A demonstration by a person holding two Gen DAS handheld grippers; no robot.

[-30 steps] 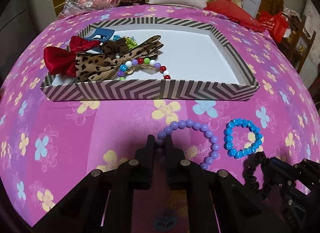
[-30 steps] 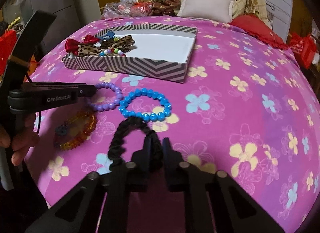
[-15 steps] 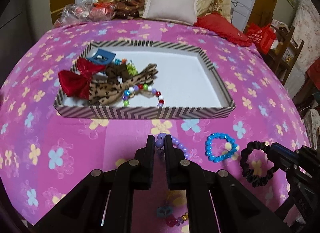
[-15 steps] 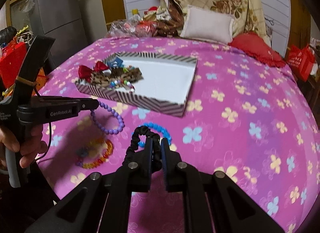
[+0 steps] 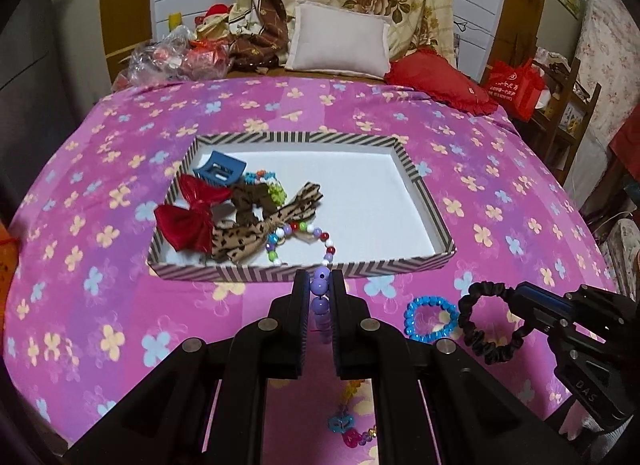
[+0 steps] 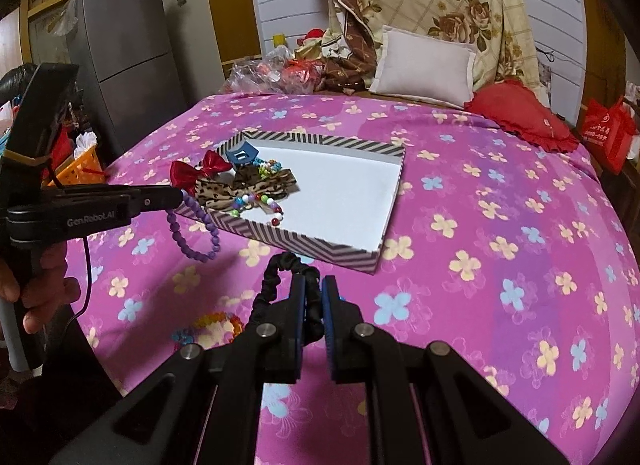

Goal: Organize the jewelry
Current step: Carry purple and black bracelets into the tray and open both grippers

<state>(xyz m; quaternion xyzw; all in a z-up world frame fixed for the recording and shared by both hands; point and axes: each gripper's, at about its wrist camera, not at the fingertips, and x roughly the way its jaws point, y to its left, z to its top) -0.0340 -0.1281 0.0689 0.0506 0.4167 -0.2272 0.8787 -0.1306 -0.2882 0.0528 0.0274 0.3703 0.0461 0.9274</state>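
My left gripper (image 5: 320, 285) is shut on a purple bead bracelet (image 5: 321, 307), which hangs from the pads above the pink flowered bedspread. In the right wrist view the same left gripper (image 6: 179, 196) is at the left, the purple bracelet (image 6: 196, 235) dangling below it. My right gripper (image 6: 314, 285) is shut on a black scrunchie (image 6: 274, 279), lifted off the bed; in the left wrist view this right gripper (image 5: 517, 298) holds the scrunchie (image 5: 486, 323) at the right. Ahead lies a striped tray (image 5: 425, 195) with red bows (image 5: 188, 221), a blue claw clip (image 5: 220, 171) and a multicolour bead bracelet (image 5: 306, 231).
A blue bead bracelet (image 5: 430, 319) and an orange bead bracelet (image 6: 216, 323) lie on the bed near me. A grey pillow (image 5: 340, 41), a red cushion (image 5: 440, 83) and plastic bags (image 5: 176, 57) sit at the bed's head. A fridge (image 6: 124, 57) stands left.
Both grippers have risen, lifting the purple bracelet and the black scrunchie off the bedspread. The blue bracelet stays on the bed.
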